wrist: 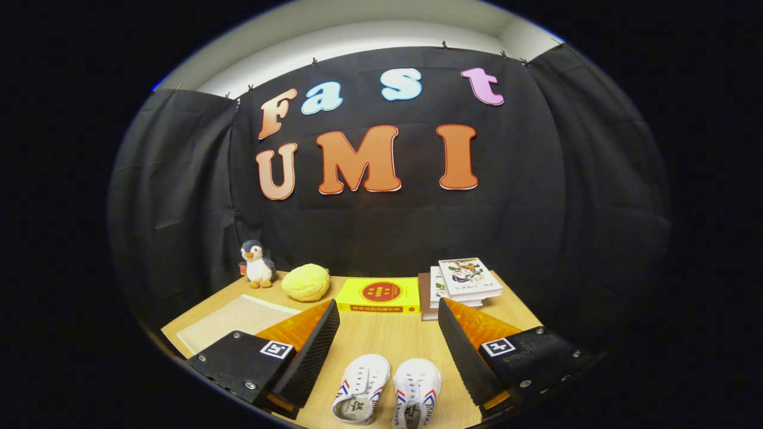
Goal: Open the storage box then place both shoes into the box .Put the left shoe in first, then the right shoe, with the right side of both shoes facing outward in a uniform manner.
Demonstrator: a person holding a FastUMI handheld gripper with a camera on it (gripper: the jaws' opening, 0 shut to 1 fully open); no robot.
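- The claw (388, 333) hangs spread wide above the wooden surface (393, 339), pinching nothing.
- The two white shoes (387, 393) lie side by side between the fingers, toward 6 o'clock, toes pointing away.
- The step in hand is opening the storage box; I judge the yellow box (378, 295) at 12 o'clock, just beyond the fingertips, to be it.
- Approach level, catch the lid's front edge and lift slowly so the box doesn't slide into the books (462, 283) at 1 o'clock.
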